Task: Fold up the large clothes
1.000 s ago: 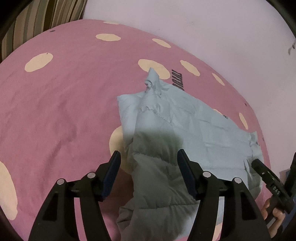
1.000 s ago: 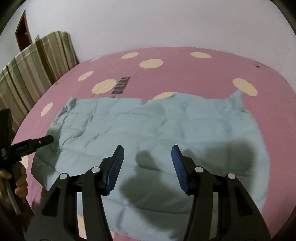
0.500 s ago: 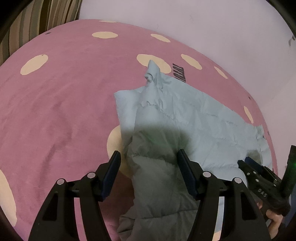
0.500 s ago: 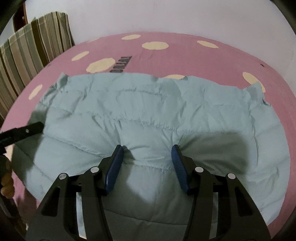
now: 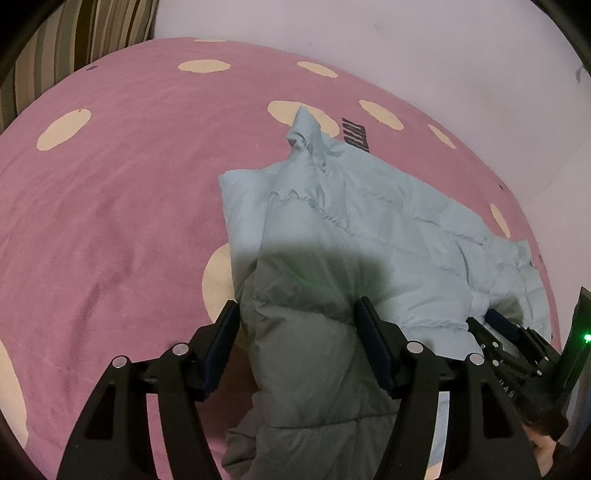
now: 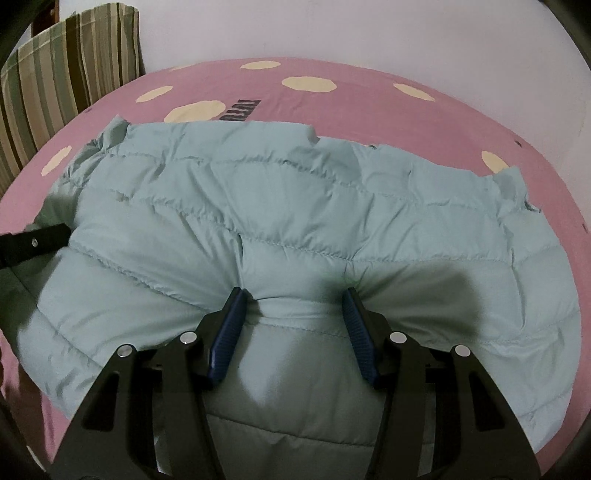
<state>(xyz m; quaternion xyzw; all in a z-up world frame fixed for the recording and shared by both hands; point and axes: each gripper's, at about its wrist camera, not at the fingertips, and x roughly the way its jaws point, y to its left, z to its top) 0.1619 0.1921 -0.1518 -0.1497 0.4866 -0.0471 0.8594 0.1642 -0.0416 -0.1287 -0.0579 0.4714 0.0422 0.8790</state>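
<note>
Jacket (image 6: 295, 206) lies spread on bed (image 6: 369, 107). Right gripper (image 6: 293, 328) straddles its near edge; left gripper (image 5: 295, 339) straddles the near edge at its left end. Striped pillow (image 6: 70, 62) behind, far left.

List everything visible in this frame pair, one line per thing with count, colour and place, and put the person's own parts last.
puffer jacket: one, pale blue quilted, spread across the bed, in front of both grippers.
bedcover: one, pink with cream spots and a dark printed word, under the jacket.
striped cushion: one, green, brown and cream stripes, at the bed's far left corner.
wall: white, behind the bed.
left gripper: black with blue pads, open, jacket fabric bulging between its fingers.
right gripper: black with blue pads, open, fingers pressed into the jacket.
</note>
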